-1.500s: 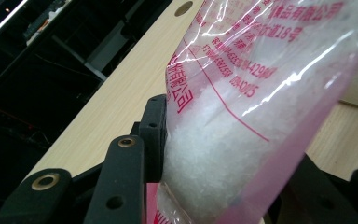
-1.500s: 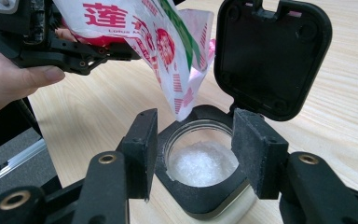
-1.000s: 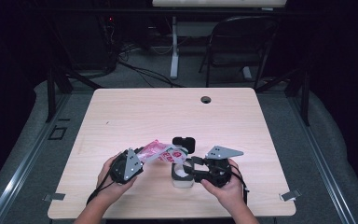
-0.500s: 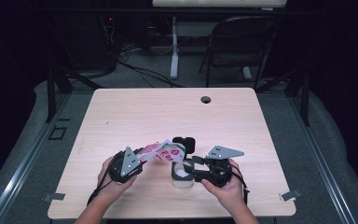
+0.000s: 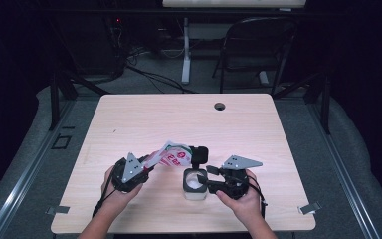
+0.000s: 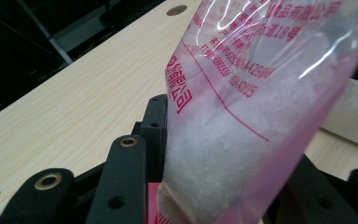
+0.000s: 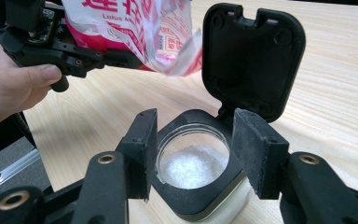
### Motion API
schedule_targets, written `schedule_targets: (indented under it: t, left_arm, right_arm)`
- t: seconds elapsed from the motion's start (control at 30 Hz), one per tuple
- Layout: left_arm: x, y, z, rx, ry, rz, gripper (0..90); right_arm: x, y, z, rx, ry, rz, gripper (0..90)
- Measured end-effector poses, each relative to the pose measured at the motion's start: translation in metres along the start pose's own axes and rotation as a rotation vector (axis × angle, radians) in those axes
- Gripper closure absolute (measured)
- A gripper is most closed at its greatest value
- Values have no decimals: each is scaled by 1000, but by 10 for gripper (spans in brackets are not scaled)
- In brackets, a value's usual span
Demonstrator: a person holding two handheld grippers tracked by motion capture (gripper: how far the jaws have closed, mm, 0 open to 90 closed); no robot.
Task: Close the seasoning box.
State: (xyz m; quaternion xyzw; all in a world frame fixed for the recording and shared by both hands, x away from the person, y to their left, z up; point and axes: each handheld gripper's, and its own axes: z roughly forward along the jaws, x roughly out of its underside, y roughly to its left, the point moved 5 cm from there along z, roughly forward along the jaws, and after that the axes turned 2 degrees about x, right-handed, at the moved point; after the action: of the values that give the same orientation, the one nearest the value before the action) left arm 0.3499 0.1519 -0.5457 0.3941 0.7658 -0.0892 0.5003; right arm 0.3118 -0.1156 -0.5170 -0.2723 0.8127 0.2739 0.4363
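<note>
Two things are in hand: my left tool (image 5: 146, 164) pinches a bag (image 5: 171, 155) of white crystals, tilted toward the jar (image 5: 195, 185). My right tool (image 7: 193, 149) clamps that jar at its black collar, lid (image 7: 253, 60) flipped up, white crystals inside. Both sit near the table's (image 5: 144, 119) front edge.

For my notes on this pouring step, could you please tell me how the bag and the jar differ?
The bag is soft, clear plastic with red print; the jar is rigid, with a black collar and a hinged black lid standing open. The bag is held tilted above the table in the left gripper; the jar stands upright on it between the right gripper jaws. Both hold white crystals.
</note>
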Motion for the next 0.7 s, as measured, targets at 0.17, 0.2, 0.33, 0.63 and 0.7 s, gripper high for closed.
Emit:
schedule_targets:
  t: [0.17, 0.2, 0.33, 0.63, 0.7]
  left_arm:
    - [3, 10, -3, -15, -8, -47, 655]
    - [3, 12, -4, -20, -15, -61, 655]
    - [6, 21, -8, -42, -30, -107, 655]
    - [20, 47, -16, -101, -51, -244, 657]
    - [24, 53, -17, -117, -51, -272, 657]
  right_arm:
    - [1, 0, 2, -2, 2, 3, 507]
    - [1, 0, 2, 0, 5, 2, 507]
    - [1, 0, 2, 2, 5, -1, 507]
    - [2, -1, 2, 6, 10, 0, 507]
    - [2, -1, 3, 6, 10, 1, 507]
